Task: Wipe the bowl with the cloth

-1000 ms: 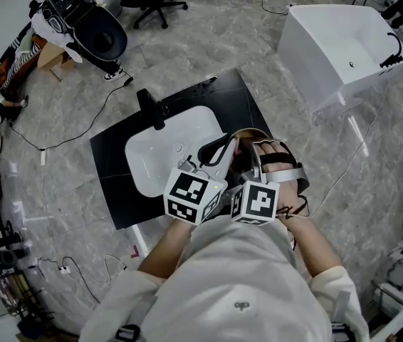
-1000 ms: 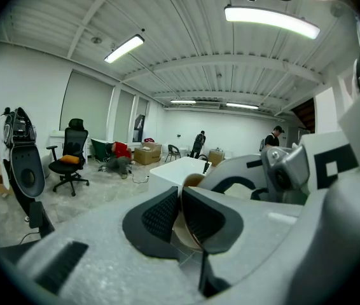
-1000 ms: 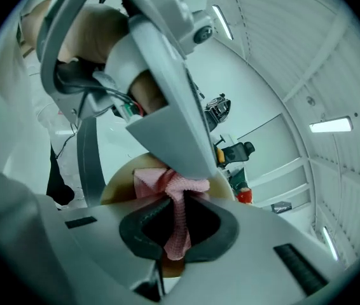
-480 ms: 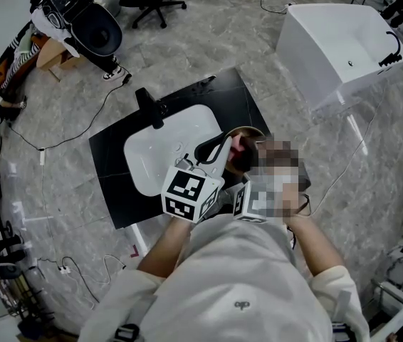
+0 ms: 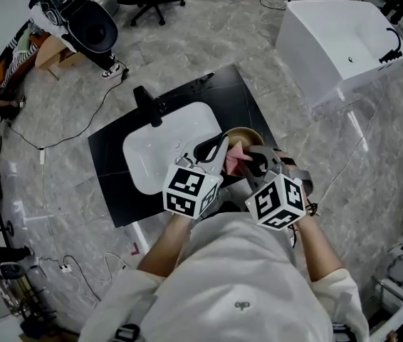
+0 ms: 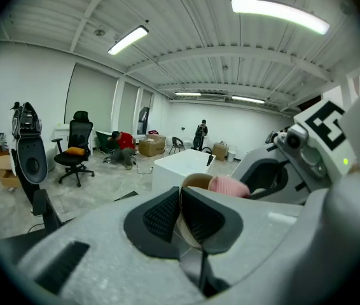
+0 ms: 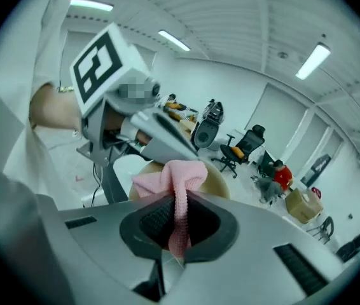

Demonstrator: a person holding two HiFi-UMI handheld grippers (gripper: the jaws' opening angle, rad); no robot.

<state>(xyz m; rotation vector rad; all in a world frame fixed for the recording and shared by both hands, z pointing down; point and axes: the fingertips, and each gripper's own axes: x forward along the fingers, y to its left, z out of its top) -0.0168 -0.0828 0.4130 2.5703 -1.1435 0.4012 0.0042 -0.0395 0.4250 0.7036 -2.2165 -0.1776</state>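
The left claw [image 6: 180, 201] clamps the bowl [image 6: 196, 182] rim; the right claw [image 7: 179, 218] pinches the pink cloth [image 7: 170, 178]. Steady the bowl; sweep the cloth around inside.

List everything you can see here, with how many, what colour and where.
bowl: one, tan, over the counter, rim in left gripper
cloth: one, pink, at the bowl, in right gripper
sink: one, white, set in the counter
faucet: one, black, at the sink's edge
counter: one, black, mid head view
tub: one, white, upper right
chair: one, black with orange seat, far floor
left gripper: one, grey, shut on bowl
right gripper: one, grey, shut on cloth
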